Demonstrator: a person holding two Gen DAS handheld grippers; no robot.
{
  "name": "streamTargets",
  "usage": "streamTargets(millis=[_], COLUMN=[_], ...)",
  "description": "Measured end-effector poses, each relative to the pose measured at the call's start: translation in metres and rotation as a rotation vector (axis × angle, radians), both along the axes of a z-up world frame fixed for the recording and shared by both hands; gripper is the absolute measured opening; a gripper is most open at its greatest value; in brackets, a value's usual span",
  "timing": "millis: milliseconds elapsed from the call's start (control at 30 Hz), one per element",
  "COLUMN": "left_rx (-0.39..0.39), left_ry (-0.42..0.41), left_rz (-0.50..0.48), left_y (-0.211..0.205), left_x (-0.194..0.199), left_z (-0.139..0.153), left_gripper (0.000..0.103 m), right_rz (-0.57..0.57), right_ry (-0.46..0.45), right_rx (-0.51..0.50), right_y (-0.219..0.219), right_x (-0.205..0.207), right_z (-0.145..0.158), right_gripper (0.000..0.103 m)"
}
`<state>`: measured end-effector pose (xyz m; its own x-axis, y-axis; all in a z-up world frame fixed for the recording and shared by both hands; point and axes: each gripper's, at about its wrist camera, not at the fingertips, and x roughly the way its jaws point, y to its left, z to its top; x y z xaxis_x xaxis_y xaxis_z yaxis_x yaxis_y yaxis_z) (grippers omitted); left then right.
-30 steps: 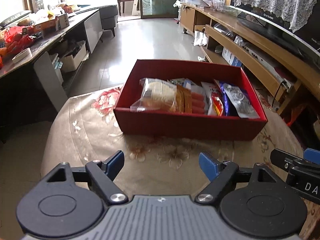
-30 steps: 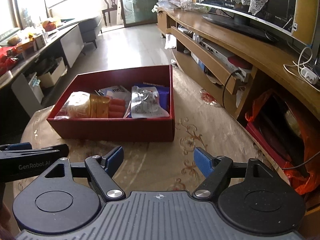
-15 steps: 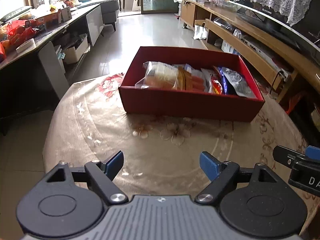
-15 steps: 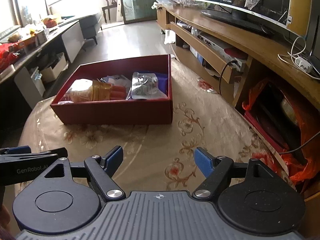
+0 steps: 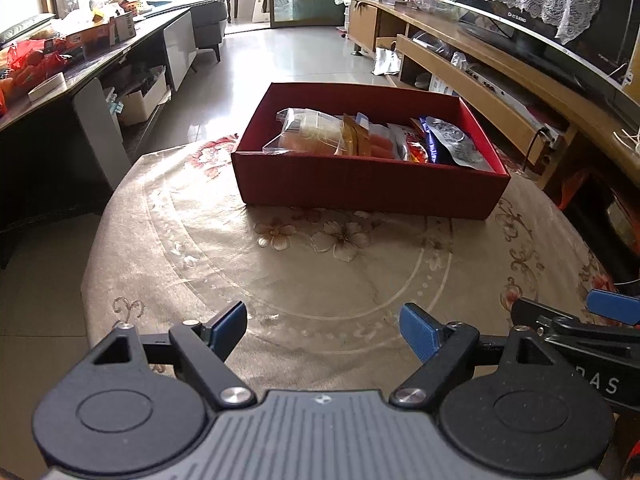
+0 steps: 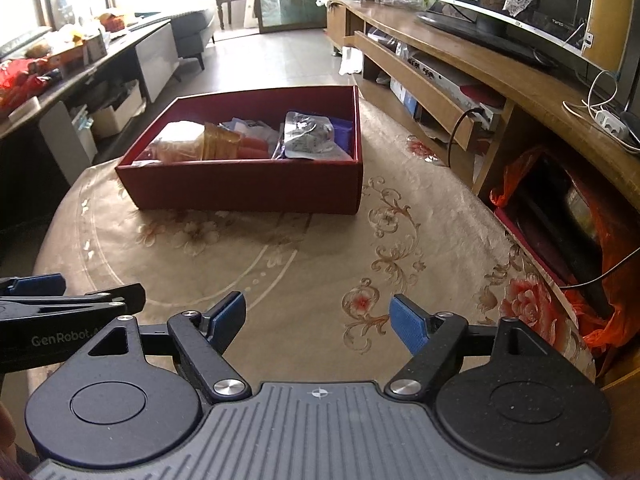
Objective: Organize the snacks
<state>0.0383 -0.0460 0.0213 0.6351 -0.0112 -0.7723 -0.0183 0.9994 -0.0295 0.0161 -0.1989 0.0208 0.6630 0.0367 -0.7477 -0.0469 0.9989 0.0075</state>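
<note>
A red cardboard box (image 5: 368,190) stands on the far side of a round table with a floral beige cloth (image 5: 280,264); it also shows in the right wrist view (image 6: 248,190). Inside lie several snack packets: a clear bag of pale snacks (image 5: 308,138), an orange pack (image 5: 378,146), and a silver-blue packet (image 5: 452,140), the last also in the right wrist view (image 6: 310,138). My left gripper (image 5: 322,330) is open and empty over the near table edge. My right gripper (image 6: 318,320) is open and empty beside it.
A long wooden TV cabinet (image 6: 480,76) with a TV runs along the right. A dark side table (image 5: 60,76) with clutter stands at the left. An orange plastic bag (image 6: 600,320) sits low by the table's right edge. Tiled floor lies beyond the box.
Both grippers have pulled back from the red box toward the near table edge, staying open and empty. The box and its snacks have not moved.
</note>
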Motion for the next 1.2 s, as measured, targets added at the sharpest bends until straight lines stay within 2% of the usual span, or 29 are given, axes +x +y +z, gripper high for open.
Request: streamTargets(millis=[1200], left_rx=[-0.002], left_ry=[0.014], left_rz=[-0.007], left_y=[0.0012], left_x=[-0.0059], left_z=[-0.0026], left_gripper=[0.083], right_rz=[0.015], right_ry=[0.009], right_rx=[-0.002], right_y=[0.0028], right_x=[-0.0038], right_z=[-0.0017], right_gripper=[0.084])
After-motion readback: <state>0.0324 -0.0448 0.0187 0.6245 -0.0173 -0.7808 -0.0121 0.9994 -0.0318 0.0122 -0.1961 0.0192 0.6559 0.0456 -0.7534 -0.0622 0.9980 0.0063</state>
